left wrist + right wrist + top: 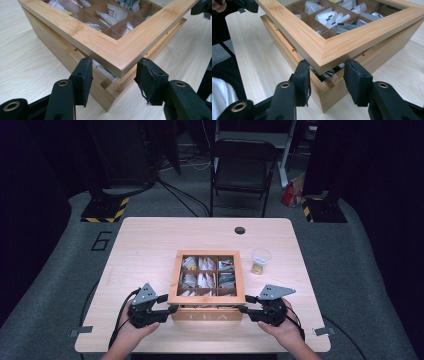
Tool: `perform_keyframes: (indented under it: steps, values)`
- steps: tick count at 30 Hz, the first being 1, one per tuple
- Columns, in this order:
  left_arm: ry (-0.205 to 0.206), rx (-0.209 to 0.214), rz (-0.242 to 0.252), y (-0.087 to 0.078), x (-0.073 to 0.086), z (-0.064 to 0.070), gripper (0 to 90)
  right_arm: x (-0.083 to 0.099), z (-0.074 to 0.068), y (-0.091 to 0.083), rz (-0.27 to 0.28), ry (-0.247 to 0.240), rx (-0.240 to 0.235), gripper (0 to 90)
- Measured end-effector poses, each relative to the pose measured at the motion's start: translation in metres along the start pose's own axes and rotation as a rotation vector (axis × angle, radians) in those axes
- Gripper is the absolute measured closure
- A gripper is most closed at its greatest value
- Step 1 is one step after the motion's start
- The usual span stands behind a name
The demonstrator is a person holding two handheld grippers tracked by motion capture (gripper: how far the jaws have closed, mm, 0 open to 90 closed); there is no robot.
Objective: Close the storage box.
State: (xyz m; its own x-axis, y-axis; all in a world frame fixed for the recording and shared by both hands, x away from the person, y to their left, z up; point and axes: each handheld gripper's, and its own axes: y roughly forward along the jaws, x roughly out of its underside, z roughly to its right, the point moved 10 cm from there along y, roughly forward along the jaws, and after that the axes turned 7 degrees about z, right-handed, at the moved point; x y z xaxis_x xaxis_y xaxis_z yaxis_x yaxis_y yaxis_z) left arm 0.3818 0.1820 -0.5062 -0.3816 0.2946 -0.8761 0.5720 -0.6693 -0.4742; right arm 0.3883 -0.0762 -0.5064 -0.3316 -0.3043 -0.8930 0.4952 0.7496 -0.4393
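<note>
Looking down from the high view, I can't read the packets inside the tea box [206, 282]; they are pale blurs behind the lid's [105, 47] glass panes. The box sits at the near middle of the table [145, 245], its front face toward me, and my hands hide the gripper bodies from behind. A small clear cup [260, 260] stands just right of the box, its contents too small to make out.

My left gripper [113, 80] sits at the front left corner of the lid, jaws spread wide to either side of the raised corner; I can't tell whether the pads touch the wood. The right gripper [327, 80] mirrors it at the front right corner, jaws likewise wide apart. In both gripper views the lid is lifted off the base at the front, with a dark gap showing packet edges beneath. Both forearms come in low, hands level with the table.
</note>
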Motion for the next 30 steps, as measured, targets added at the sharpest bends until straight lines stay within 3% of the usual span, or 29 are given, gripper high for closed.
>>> perform_keyframes:
  steps: [9,16,19,30]
  values:
    - [-0.021,0.004,-0.016,0.000,0.005,0.002,47.4,0.005,-0.001,-0.005,-0.010,0.018,-0.008,55.5]
    - [-0.029,0.019,-0.092,0.004,0.021,0.004,47.2,-0.003,0.004,-0.014,0.033,0.032,-0.001,55.4]
    - [-0.029,0.024,-0.094,0.002,0.021,0.005,46.9,-0.003,0.006,-0.015,0.036,0.040,0.004,55.4]
    - [-0.062,0.022,-0.021,-0.011,0.007,-0.003,45.3,-0.002,0.015,-0.016,0.042,0.054,0.034,54.7]
